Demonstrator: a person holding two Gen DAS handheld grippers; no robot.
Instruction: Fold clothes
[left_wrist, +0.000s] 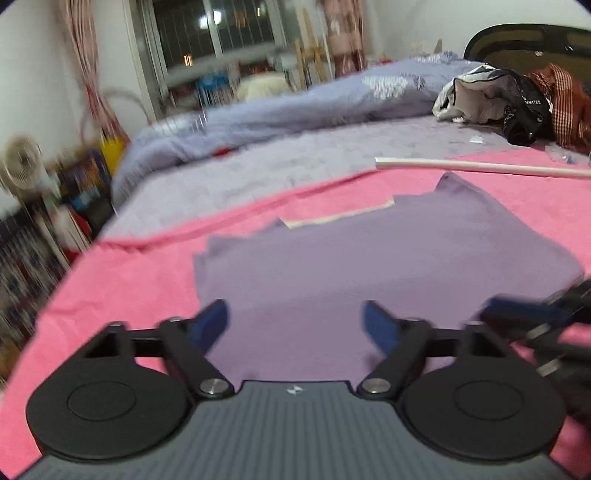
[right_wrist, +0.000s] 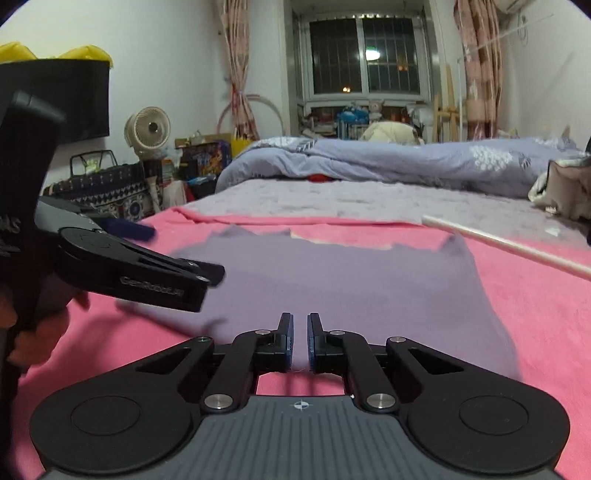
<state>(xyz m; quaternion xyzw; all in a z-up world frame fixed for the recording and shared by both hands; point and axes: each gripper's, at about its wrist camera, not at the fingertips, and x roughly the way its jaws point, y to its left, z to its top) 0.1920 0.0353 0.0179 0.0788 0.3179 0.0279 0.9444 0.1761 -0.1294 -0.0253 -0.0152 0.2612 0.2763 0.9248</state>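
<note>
A purple garment lies flat on a pink blanket; it also shows in the right wrist view on the blanket. My left gripper is open and empty, just above the garment's near edge. It appears from the side in the right wrist view, at the garment's left edge. My right gripper has its jaws nearly closed with a narrow gap, over the garment's near edge. I cannot tell if cloth is pinched. Its blurred fingers show at the right of the left wrist view.
A white rod lies across the blanket's far right; it also shows in the right wrist view. A rumpled lavender duvet and a pile of clothes lie behind. A fan and clutter stand left of the bed.
</note>
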